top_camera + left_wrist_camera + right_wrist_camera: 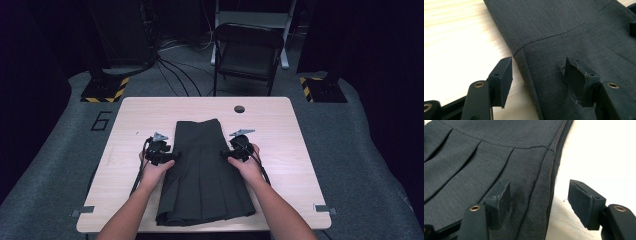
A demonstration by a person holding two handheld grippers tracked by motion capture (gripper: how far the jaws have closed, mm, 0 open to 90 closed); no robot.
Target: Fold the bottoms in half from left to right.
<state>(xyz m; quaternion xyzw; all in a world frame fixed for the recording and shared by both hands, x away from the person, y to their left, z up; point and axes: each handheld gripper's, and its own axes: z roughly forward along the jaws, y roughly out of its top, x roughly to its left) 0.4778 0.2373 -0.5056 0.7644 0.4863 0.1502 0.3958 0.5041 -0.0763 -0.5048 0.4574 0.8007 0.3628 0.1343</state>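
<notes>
Dark grey pleated skirt [205,170] flat on the wooden table [295,150], centred, waistband end far from the person, hem near the front edge. Spread smooth, pleats straight, no fold made yet as far as visible.

Left gripper [159,150] at the skirt's left edge, just below the waistband seam. Jaws wide apart in the left gripper view [539,82]: 1 over bare table, 1 over cloth, edge of the skirt [574,30] running between them. Pads not pressing, nothing held.

Right gripper [239,148] mirrored at the right edge, same height. Jaws well apart in the right gripper view [541,202]: 1 jaw resting on or just over the pleated cloth [474,157], the other over table. Nothing clamped there either.

Judged stage: early. Both claws lined up straddling the 2 side edges, looks like set-up for a grab, probably for folding or lifting. Left to do: close on both edges, then the whole fold or move. Nothing finished so far.

Folding chair [248,50] behind the table, unrelated.
</notes>
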